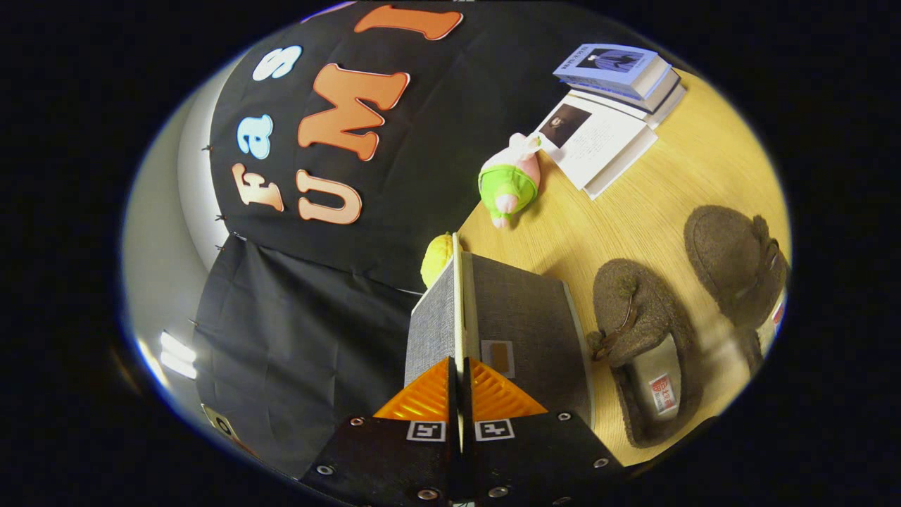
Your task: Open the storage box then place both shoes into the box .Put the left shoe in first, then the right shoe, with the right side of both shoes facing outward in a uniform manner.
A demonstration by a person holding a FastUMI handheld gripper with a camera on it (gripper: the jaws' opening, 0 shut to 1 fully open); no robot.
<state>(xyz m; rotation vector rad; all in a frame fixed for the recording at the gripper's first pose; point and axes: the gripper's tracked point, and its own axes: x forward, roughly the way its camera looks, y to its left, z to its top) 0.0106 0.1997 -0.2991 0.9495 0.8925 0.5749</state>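
Note:
My gripper (459, 362) is shut on the thin pale edge of the grey fabric lid (458, 310) of the storage box (524, 317). The lid runs edge-on straight ahead from between the fingers, with grey cloth on both sides of it. A small tab (498, 358) shows on the grey face just right of the fingertips. Two brown fuzzy shoes lie on the wooden table (633, 211) to the right of the box: one shoe (637, 331) right beside it, its opening and inner label showing, the other shoe (732, 260) farther right.
Beyond the box lie a pink and green plush toy (510, 183) and a yellow object (436, 257) against the black cloth wall. An open book (598, 141) and a stack of closed books (619, 74) sit farther back on the table.

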